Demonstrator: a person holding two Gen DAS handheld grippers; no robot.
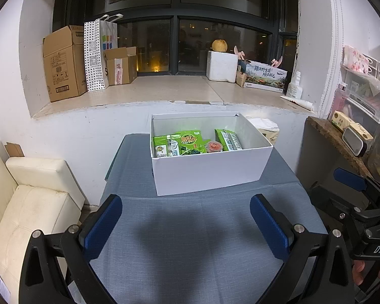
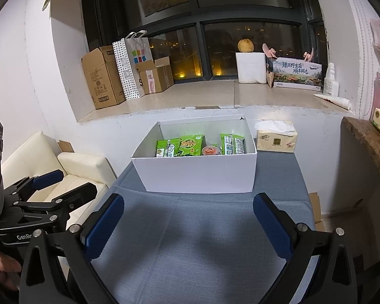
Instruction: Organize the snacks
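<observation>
Both grippers idle over the bare blue table (image 2: 190, 240): left gripper (image 1: 186, 224) jaws wide, holding nothing; right gripper (image 2: 188, 225) the same. Snacks sit in the white box (image 2: 200, 174), frame centre: green packs (image 2: 181, 145) at its left, another green pack (image 2: 231, 144) at its right, red cup (image 2: 210, 150) between them.

Judgement: no loose snacks in view, so either done or about to sort inside the box. If reaching in, come over the near wall from above and pinch a pack by its top edge.

Box floor and pack bottoms are hidden by the near wall. Labels too small to read.
</observation>
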